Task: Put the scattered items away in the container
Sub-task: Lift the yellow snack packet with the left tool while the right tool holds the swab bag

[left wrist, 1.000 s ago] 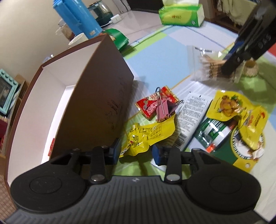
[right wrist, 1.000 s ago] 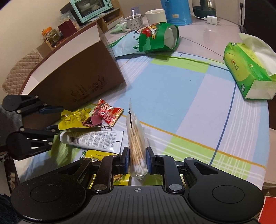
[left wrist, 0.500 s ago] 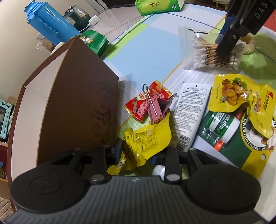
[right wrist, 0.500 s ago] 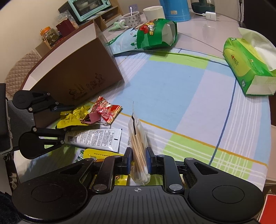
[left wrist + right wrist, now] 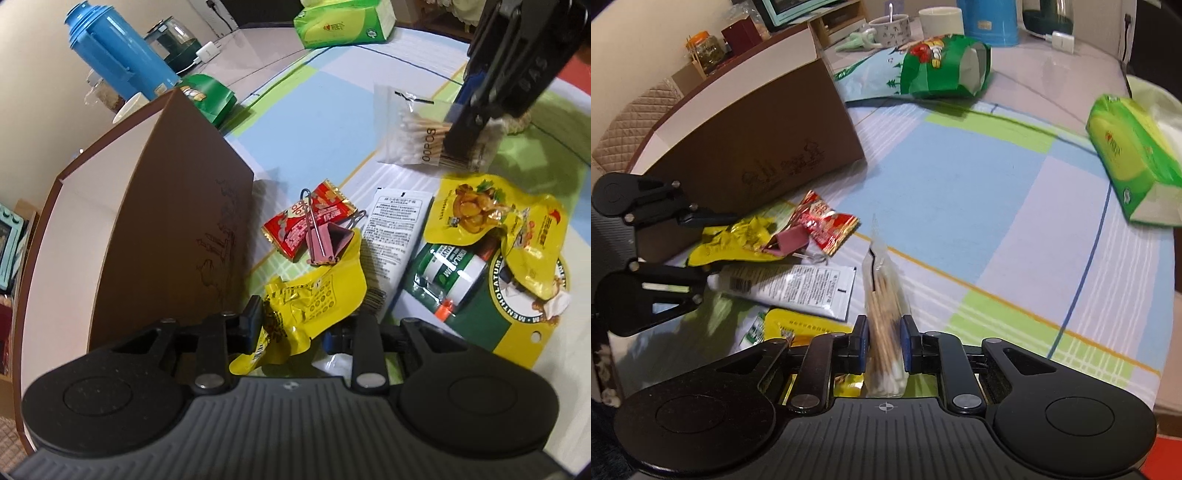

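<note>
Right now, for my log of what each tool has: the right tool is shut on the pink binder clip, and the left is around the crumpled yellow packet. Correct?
Not quite. The right tool is shut on the bag of cotton swabs, as the right wrist view shows; the pink binder clip lies on the table. The left tool is indeed around the crumpled yellow packet.

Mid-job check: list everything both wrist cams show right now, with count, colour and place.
box: 1, brown outside, white inside, left of the pile
cotton swab bag: 1, clear, between the right gripper's fingers
snack packet: 1, yellow, crumpled, between the left gripper's fingers
candy wrapper: 1, red, beside the box
binder clip: 1, pink, on the red wrapper
tube: 1, white, mid-pile
food pouch: 1, yellow, on the carded pack
carded pack: 1, green and yellow
tissue pack: 1, green, far right
snack bag: 1, green, behind the box
jug: 1, blue, far edge
left gripper: open
right gripper: shut on the bag
</note>
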Demonstrator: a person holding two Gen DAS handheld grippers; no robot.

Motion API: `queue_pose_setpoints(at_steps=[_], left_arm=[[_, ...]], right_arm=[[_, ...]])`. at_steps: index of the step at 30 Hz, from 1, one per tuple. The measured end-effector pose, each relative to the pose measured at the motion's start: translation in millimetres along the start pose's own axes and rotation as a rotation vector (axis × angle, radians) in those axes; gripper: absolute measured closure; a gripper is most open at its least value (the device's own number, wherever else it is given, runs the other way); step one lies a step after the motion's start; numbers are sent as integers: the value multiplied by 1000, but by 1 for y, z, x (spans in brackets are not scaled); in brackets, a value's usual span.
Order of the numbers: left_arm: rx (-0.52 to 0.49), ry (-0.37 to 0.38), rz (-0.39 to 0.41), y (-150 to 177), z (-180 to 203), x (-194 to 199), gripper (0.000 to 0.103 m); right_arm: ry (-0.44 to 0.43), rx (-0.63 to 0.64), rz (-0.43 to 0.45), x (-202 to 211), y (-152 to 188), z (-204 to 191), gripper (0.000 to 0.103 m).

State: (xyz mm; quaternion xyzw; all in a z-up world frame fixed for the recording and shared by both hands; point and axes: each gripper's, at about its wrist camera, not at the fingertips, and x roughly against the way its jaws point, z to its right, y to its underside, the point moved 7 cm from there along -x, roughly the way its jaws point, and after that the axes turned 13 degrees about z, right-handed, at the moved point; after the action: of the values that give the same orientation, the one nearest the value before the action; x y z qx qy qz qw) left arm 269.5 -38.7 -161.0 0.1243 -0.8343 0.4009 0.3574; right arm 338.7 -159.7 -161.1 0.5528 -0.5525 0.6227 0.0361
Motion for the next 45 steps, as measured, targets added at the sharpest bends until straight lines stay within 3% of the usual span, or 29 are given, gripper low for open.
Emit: queue_pose_setpoints(at_steps=[7,14,25,35,45], left_arm=[[82,7,-7,1,-6,-3,77],[96,-7,20,-3,-7,13,77],[139,-20,53,-6,-8,56,77],[159,-60,70,-2,-12,98,77],[184,-93,125,-4,-40,150,77]], right_arm=[[28,35,-12,-17,3,-3,86],[30,10,9,-1,5,-9,87],[15,6,64,33,1,-28,87],[20,21,53,51,6,-41,87],[24,46,104,78,-20,-49,87]])
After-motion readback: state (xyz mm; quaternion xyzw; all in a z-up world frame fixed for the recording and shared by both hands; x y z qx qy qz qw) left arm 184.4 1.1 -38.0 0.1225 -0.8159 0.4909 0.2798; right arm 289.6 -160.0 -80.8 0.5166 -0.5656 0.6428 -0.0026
